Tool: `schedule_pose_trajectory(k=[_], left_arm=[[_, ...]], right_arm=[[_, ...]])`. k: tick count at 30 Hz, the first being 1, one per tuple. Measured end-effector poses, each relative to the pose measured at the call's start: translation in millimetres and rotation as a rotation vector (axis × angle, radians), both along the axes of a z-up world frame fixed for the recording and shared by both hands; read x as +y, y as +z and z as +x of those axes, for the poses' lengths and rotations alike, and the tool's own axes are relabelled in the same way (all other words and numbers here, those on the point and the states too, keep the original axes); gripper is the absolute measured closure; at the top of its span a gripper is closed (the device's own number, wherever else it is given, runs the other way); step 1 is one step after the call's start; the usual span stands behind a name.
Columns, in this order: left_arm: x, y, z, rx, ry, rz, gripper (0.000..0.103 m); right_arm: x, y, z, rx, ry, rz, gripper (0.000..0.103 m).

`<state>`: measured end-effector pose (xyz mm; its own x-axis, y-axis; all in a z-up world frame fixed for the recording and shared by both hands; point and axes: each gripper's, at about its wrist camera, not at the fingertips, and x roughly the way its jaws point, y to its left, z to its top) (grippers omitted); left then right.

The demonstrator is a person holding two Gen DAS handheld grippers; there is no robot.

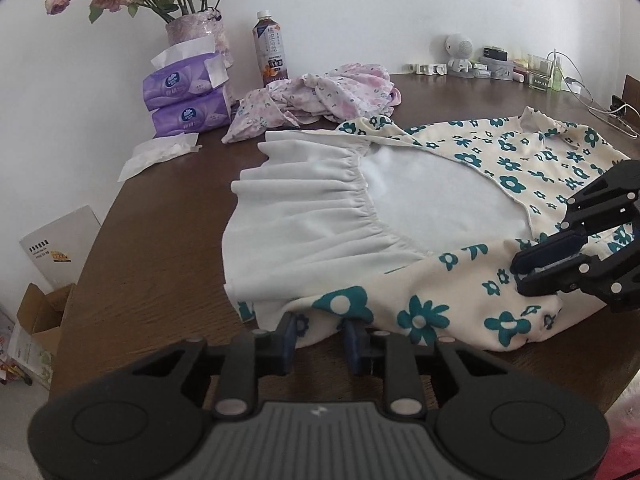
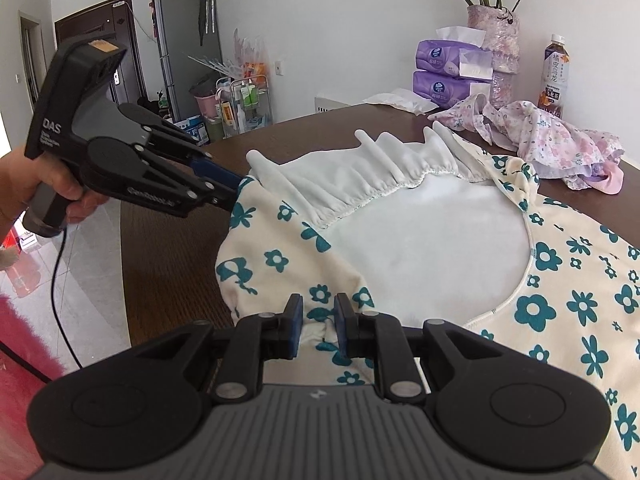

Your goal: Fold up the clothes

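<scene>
**Cream floral garment held at 2 points along its near edge**

Cream fabric printed with teal flowers lies spread on the dark wooden table [image 1: 160, 208], and we see it is a garment [image 1: 500, 160] with a white lining and a gathered white ruffle [image 1: 304, 208] turned up toward the far side.

We hold 2 grippers on it. Our left gripper [image 1: 320, 336] sits at the near edge of the cloth by the ruffle's end; its blue-padded fingers stand a narrow way apart with a fold of fabric between them. In the right wrist view the same tool [image 2: 236, 188] comes in from the left, held by a hand [image 2: 24, 188], with its tips buried in the cream edge, so it looks clamped there. Our right gripper [image 2: 318, 328] has its jaws narrowed around a bunched piece of the floral sleeve or hem; from the left wrist view it [image 1: 532, 272] pinches the cloth at the right.

Behind the garment, a crumpled pink floral piece of clothing [image 1: 320, 96] lies in a heap. Near it stand 2 stacked purple tissue packs [image 1: 186, 96], a vase of dried roses [image 1: 200, 32] and a bottle of tea [image 1: 270, 48]. A loose tissue [image 1: 160, 154] rests on the table just in front of the packs. Small desk items [image 1: 496, 64] line the far wall.
</scene>
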<state>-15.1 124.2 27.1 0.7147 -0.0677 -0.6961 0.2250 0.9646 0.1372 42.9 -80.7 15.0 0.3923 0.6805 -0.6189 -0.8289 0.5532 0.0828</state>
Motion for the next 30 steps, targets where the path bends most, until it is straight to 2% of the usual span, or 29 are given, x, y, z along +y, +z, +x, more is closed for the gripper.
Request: schedule_pose_trajectory(k=[2,3,4,6,7,11,15,20,22,23,25,27,30], left_arm=[[9,11,-7,-0.021,0.01,-0.001,0.07],[13,18,-10,-0.038,0.004,0.0,0.06],[17,25,-12,-0.055,-0.006,0.006,0.055],[18,37,-12,-0.08,-0.068,0.058,0.04],[15,39,-8,-0.085,-0.112,0.096,0.037],[3,32,22,-0.033,-0.282,0.215,0.036],[3,21,55,0.034,-0.452,0.219,0.037],[9,5,82,0.129,-0.641,0.22,0.036],[14,4,90,0.153,-0.687,0.183,0.036],[17,4,94,0.17,-0.709,0.159,0.038],[23,4,103,0.212,-0.736,0.095,0.054],[25,5,108,0.238,-0.763,0.048,0.092],[23,6,109,0.233,-0.785,0.057,0.096]], right_arm=[[0,1,2,0.009,0.005,0.0,0.087],[0,1,3,0.015,0.008,0.0,0.086],[0,2,5,0.023,0.011,-0.001,0.085],[3,4,8,0.039,0.02,-0.013,0.083],[4,6,8,0.045,0.023,-0.017,0.082],[9,13,7,0.051,0.01,-0.021,0.076],[3,24,9,0.074,-0.068,-0.003,0.073],[-21,30,23,0.116,-0.274,0.028,0.068],[-34,28,29,0.131,-0.373,0.037,0.068],[-43,26,32,0.14,-0.428,0.046,0.068],[-61,24,36,0.157,-0.538,0.064,0.068],[-80,23,39,0.162,-0.645,0.075,0.068],[-103,22,43,0.161,-0.771,0.072,0.068]])
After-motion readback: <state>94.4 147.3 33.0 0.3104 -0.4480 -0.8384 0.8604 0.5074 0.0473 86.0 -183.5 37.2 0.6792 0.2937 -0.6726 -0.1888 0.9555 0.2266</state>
